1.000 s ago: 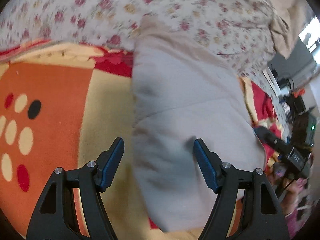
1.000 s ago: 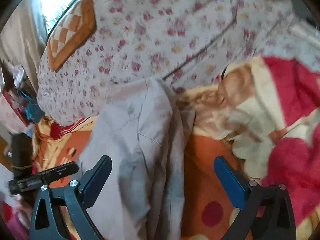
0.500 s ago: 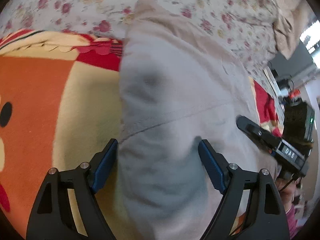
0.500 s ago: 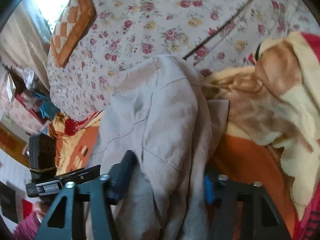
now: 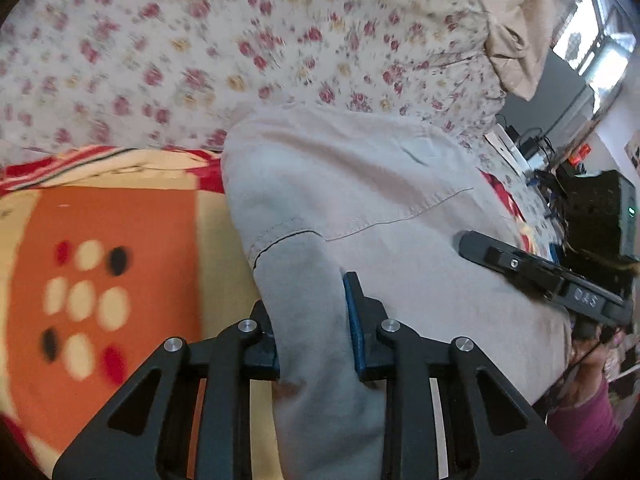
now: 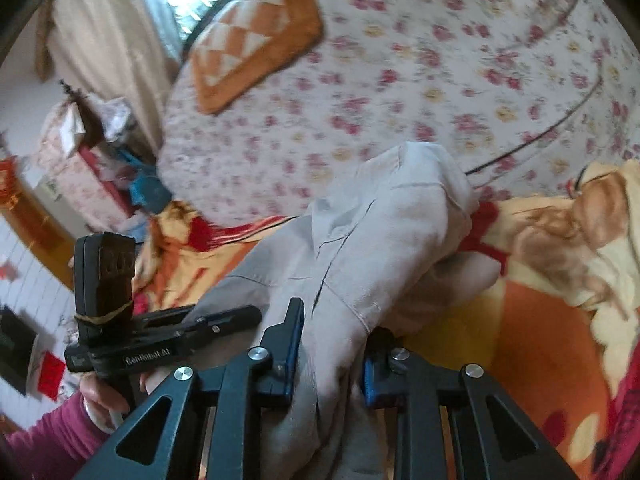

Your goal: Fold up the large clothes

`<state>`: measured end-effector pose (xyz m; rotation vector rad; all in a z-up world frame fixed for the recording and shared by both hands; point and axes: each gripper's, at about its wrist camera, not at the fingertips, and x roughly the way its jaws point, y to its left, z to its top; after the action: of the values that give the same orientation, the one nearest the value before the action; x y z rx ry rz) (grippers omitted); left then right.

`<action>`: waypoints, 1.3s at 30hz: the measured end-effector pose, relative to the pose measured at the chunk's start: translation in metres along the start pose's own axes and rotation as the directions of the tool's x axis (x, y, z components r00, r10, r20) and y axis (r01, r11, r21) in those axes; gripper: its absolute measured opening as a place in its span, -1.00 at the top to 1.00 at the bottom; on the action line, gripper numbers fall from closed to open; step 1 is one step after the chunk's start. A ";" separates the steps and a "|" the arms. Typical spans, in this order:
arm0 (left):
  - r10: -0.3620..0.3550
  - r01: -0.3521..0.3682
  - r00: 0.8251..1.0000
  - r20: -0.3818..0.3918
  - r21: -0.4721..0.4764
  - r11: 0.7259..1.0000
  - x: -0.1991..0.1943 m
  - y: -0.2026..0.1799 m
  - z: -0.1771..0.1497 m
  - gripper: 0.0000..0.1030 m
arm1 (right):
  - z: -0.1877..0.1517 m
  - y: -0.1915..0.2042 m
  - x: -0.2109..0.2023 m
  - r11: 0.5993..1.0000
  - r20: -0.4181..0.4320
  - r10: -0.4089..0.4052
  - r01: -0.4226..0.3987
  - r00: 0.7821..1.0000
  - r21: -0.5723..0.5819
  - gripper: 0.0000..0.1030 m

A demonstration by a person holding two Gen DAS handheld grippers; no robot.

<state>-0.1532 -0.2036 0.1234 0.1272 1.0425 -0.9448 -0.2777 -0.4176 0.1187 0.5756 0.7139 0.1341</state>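
A large pale grey garment (image 5: pixel 360 184) lies crumpled on a bed, its far end against a floral quilt. My left gripper (image 5: pixel 310 332) is closing, and its blue pads pinch a raised fold at the garment's near left edge. In the right wrist view the same garment (image 6: pixel 384 248) rises in a bunched ridge. My right gripper (image 6: pixel 332 356) is also closing, with a thick fold squeezed between its pads. Each view shows the other gripper's black body beside the cloth, the right one (image 5: pixel 540 276) and the left one (image 6: pixel 160 344).
An orange, yellow and red blanket (image 5: pixel 100 280) with dots lies under the garment. Behind it a floral quilt (image 6: pixel 400 80) carries an orange checked cushion (image 6: pixel 256 36). A black device and cables (image 5: pixel 600 208) sit off the bed's right side. A magenta sleeve (image 6: pixel 44 436) shows low left.
Both grippers went from wide open around the garment to closed on folds of it. Both have risen, and the cloth now lifts into ridges between the pads.
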 end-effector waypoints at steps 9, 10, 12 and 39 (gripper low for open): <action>0.159 -0.158 0.986 -0.047 0.018 0.987 -0.037 0.020 -0.092 0.52 | -0.082 0.036 0.032 1.000 -0.114 0.027 -0.025 0.993 0.015 0.53; 0.188 -0.187 0.981 -0.053 0.014 0.982 -0.029 0.023 -0.103 0.47 | -0.090 0.034 0.040 1.000 -0.141 -0.014 0.016 0.990 0.015 0.45; 0.220 -0.220 0.974 -0.044 -0.005 0.975 -0.022 0.028 -0.116 0.33 | -0.096 0.033 0.040 0.997 -0.161 -0.069 0.071 0.985 0.003 0.17; 0.393 -0.390 0.919 0.034 -0.066 0.918 -0.045 0.021 -0.121 -0.10 | -0.099 0.071 0.036 0.926 -0.082 -0.333 0.310 0.939 -0.214 0.11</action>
<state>-0.2277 -0.1022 0.0873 0.2554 0.9541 -0.5498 -0.3093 -0.3025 0.0760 0.2543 0.8893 -0.0681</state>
